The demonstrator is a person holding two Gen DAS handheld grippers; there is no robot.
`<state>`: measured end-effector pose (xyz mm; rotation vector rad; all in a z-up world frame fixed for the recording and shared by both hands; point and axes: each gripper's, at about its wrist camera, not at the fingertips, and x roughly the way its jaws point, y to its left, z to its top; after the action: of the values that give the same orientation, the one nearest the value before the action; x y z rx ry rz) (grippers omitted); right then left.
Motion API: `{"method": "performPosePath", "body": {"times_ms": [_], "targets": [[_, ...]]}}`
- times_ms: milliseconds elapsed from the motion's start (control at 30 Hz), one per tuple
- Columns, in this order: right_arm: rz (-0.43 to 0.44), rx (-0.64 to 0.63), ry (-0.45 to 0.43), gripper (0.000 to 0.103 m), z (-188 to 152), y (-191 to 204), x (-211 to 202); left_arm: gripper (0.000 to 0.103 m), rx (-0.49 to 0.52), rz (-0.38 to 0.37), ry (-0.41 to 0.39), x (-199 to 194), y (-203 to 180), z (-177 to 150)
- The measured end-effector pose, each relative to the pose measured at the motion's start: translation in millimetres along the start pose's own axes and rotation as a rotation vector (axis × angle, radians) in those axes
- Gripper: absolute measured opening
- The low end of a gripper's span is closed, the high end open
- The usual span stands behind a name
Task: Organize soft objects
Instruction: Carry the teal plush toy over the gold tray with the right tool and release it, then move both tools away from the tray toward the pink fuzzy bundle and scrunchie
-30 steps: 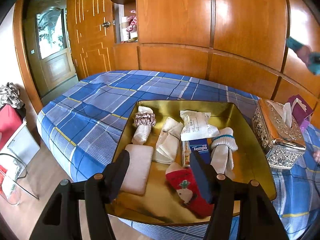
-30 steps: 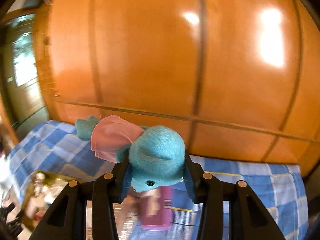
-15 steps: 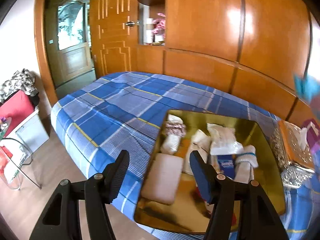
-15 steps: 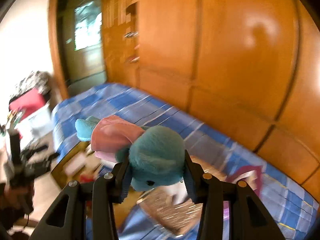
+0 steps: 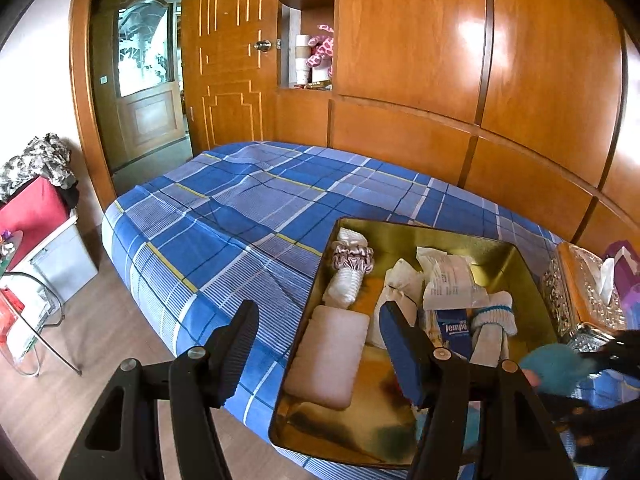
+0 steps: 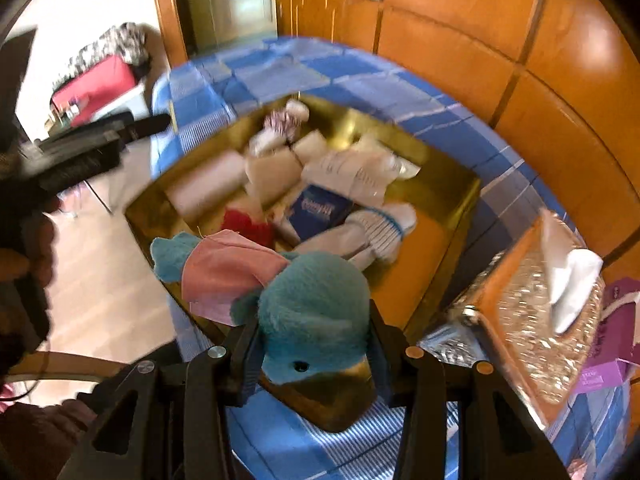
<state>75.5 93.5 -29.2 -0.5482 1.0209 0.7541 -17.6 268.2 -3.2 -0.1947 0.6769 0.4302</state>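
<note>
A gold tray [image 5: 404,227] [image 6: 468,200] lies on the blue plaid bed, holding rolled socks, a pink pad [image 5: 330,356], a red sock [image 6: 248,222], a blue tissue pack [image 6: 316,210] and a white packet. My right gripper [image 6: 314,344] is shut on the head of a teal plush toy [image 6: 316,312] in a pink dress, hanging over the tray's near corner. That toy shows as a teal blur [image 5: 554,366] at the right of the left wrist view. My left gripper [image 5: 316,344] stands open and empty above the tray's left edge.
A silver and orange tissue box [image 5: 586,292] [image 6: 532,304] stands right of the tray, with a purple box [image 6: 618,328] beyond it. Wooden wall panels run behind the bed. A red case [image 5: 30,212] and a glass side table [image 5: 24,320] stand on the floor at the left.
My right gripper has swung down with the plush toy from facing the wall to hanging over the tray. My left gripper drew back to the left, then held still.
</note>
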Motion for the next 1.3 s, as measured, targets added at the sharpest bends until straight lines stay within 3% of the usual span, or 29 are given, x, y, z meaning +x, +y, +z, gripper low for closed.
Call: {"method": "performPosePath", "body": {"times_ms": [233,367,733,1300], "targets": [[-0.117,0.018,0.02,0.045,11,0,33,0.065,0.008,-0.015,0.019,4,-4,-4],[-0.155,-0.047,0.031,0.045,4,13,39,0.065,0.021,-0.032,0.024,4,-9,-7],[-0.109,0.038,-0.032,0.055,-7,5,29,0.07,0.053,-0.055,0.015,-2,-23,-8],[-0.123,0.142,-0.187,0.065,-14,-9,-11,0.071,0.075,-0.079,0.008,-9,-35,-11]]}}
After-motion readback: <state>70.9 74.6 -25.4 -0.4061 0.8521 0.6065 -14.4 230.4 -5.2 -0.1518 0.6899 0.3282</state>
